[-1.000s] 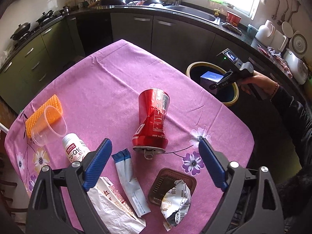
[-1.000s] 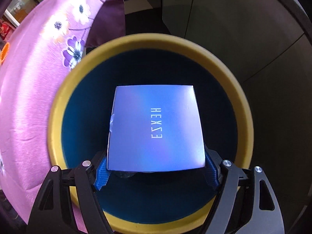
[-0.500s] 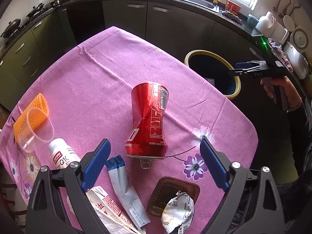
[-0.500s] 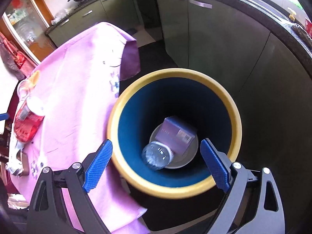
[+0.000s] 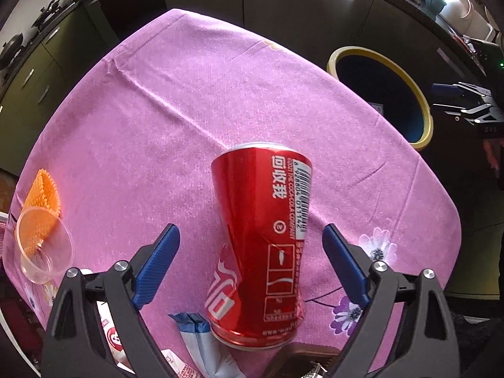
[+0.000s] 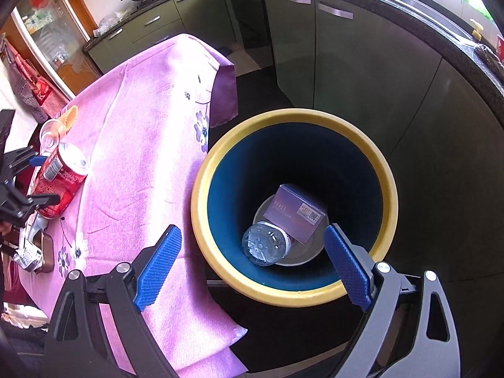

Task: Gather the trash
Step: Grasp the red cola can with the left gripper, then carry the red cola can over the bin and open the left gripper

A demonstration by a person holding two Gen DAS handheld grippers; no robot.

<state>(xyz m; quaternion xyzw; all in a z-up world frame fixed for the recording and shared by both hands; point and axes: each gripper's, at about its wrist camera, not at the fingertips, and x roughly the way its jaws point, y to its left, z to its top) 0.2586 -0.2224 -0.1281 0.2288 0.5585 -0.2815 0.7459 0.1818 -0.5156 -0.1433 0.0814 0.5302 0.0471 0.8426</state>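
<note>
Near the worktop's [image 5: 195,94] front edge the dented can [image 5: 261,245] lies between the closing, not yet touching jaws of the left hand-held gripper [image 5: 250,263]; light, thin-walled, probably slippery, best pinched across its undented upper body.

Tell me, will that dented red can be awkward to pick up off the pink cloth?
Probably a little. The red can lies on its side, so a nudge might roll it. Its crumpled waist suggests thin metal that could buckle further when squeezed. It looks empty, so likely light. The left gripper straddles it, jaws closing but not touching.
</note>
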